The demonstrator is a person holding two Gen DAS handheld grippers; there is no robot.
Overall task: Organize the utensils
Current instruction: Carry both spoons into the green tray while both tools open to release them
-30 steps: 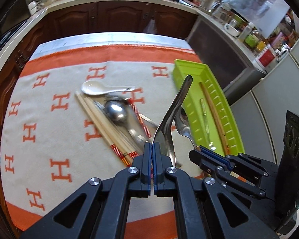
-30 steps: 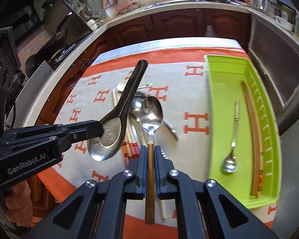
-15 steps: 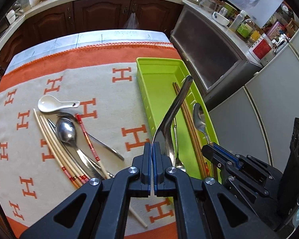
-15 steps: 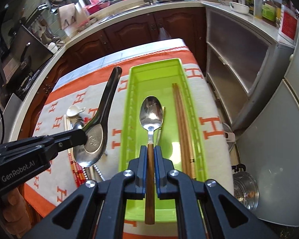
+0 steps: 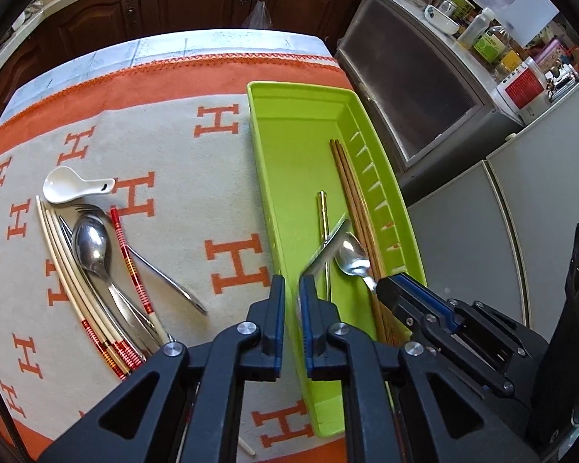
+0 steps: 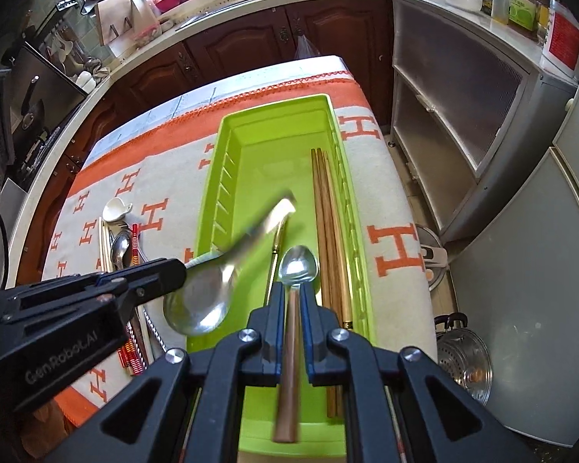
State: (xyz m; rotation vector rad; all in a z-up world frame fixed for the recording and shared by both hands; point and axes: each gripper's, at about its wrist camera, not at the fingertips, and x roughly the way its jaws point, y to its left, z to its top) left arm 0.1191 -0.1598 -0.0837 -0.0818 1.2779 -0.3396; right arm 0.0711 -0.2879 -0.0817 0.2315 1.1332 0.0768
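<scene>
Bare cloth (image 5: pixel 173 154) spreads from 9 to 12 o'clock of the green tray (image 5: pixel 258 146), which lies near the table's 3 o'clock edge. Inside it lie wooden chopsticks (image 5: pixel 351 193) and a slim spoon (image 5: pixel 322 212). The left gripper (image 5: pixel 291 281) has just been opening its jaws, and a blurred steel ladle (image 6: pixel 200 301) sits loose between them at the tray's 9 o'clock wall. The right gripper (image 6: pixel 291 289) has its jaws slightly apart around a blurred wooden-handled spoon (image 6: pixel 299 266) over the tray.
</scene>
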